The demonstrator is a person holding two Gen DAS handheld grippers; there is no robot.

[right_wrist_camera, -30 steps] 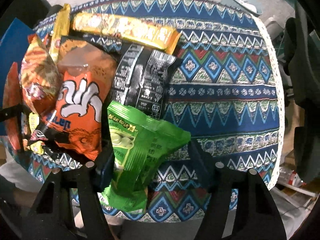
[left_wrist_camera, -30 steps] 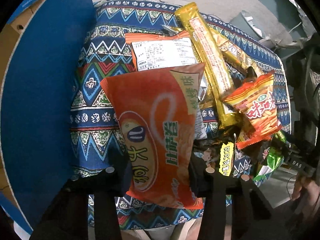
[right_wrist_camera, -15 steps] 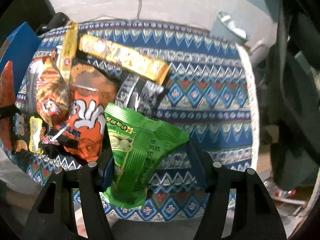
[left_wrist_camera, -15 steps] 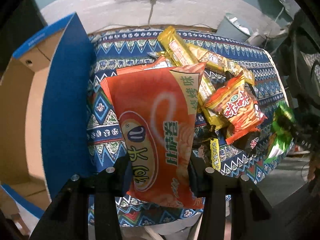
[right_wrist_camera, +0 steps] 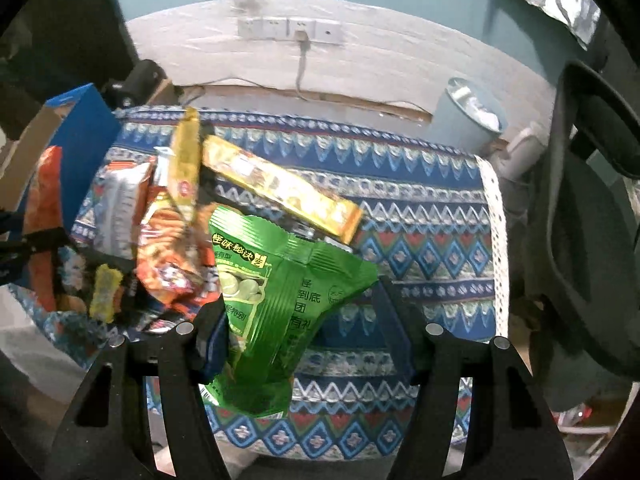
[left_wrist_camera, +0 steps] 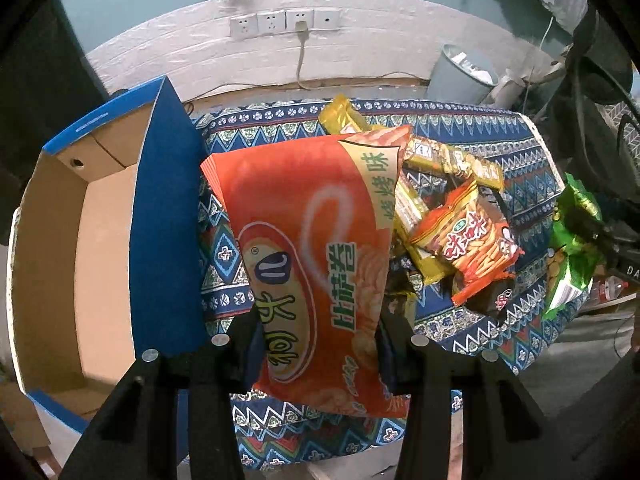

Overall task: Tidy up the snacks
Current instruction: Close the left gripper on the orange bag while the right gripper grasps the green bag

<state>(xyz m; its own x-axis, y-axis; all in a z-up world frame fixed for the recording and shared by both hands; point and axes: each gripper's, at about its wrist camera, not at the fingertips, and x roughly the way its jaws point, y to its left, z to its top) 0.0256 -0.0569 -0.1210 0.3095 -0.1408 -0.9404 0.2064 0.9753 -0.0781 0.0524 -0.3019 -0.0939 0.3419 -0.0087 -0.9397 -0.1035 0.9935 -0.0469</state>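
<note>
Both grippers have come up off the pile w/ a bag each. Left gripper (left_wrist_camera: 316, 340) is clenched on the big orange chip bag (left_wrist_camera: 308, 240), which now hangs clear of the surface (left_wrist_camera: 460, 120); a sec ago it sat low over the heap, and the open cardboard box (left_wrist_camera: 60, 240) w/ blue walls has come into view at left. Right gripper (right_wrist_camera: 300, 328) has the green snack bag (right_wrist_camera: 276, 300) pinched low down, top flaring out above the jaws; right-hand pad looks less snug than the left one, so grip there reads as looser. That bag is also lifted, patterned cloth visible under it. Judging by this, pick-up is done for two items and the next leg is prob. carrying them over to the box. Rest of the snacks stay heaped mid-surface: long yellow bars (right_wrist_camera: 280, 188), small orange stick-snack pack (left_wrist_camera: 468, 240), a few dark and yellow packs underneath. Room: right half of the surface is bare cloth, lots of space; lace edge (right_wrist_camera: 496, 216) of the cloth drops off at right, w/ a chair just beyond. Box's near blue wall (left_wrist_camera: 168, 220) stands tall just beside the orange bag, so the bag must clear that wall's top to get in. Box interior looks empty where visible.
</note>
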